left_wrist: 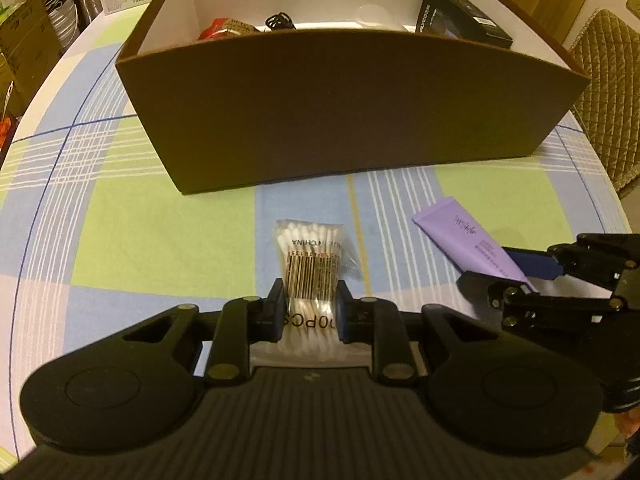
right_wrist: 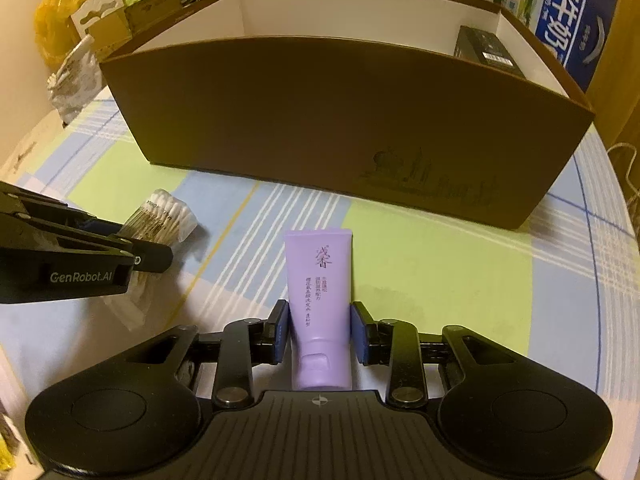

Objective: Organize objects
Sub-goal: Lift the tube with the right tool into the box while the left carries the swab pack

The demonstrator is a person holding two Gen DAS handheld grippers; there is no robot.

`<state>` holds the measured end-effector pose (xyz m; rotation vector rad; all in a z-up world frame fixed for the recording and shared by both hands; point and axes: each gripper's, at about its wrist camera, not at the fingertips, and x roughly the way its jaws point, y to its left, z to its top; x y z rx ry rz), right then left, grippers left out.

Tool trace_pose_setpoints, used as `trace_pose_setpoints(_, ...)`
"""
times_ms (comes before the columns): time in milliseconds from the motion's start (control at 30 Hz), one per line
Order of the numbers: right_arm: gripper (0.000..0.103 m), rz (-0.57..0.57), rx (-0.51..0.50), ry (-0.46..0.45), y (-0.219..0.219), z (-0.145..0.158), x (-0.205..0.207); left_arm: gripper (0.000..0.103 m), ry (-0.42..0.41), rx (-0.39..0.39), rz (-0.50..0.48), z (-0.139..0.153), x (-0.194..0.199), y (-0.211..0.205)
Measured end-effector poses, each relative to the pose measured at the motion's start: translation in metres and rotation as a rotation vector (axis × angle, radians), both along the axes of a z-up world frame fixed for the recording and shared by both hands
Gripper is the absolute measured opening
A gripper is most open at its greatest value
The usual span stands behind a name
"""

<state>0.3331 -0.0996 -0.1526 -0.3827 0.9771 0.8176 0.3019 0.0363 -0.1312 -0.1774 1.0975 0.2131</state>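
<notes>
I have my left gripper [left_wrist: 308, 314] clenched on the cotton swab pack [left_wrist: 310, 264] and my right gripper [right_wrist: 320, 336] pinching the purple tube [right_wrist: 320, 300], both still on the tablecloth [right_wrist: 440, 276], ready for the brown box [left_wrist: 340, 100] at twelve o'clock

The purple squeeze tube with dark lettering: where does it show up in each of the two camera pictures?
Left wrist view: the purple squeeze tube lies at the right, angled on the checked tablecloth, its near end between the right gripper fingers.
Right wrist view: the tube sits centre, low in the picture, clamped between the pads.
Shared landmark: the big brown cardboard box stands behind it in both.
</notes>
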Motion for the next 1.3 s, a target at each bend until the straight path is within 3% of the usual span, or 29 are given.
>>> trace_pose_setpoints(933,0.029,0.035,0.187,0.038,0.010,0.071,-0.006,0.020,-0.140,-0.022,0.052,0.070,-0.015,0.016)
trace_pose_setpoints(1300,0.029,0.029,0.284,0.014,0.025,0.112,0.009,0.020,-0.223,0.001,0.066,0.109,0.005,0.028)
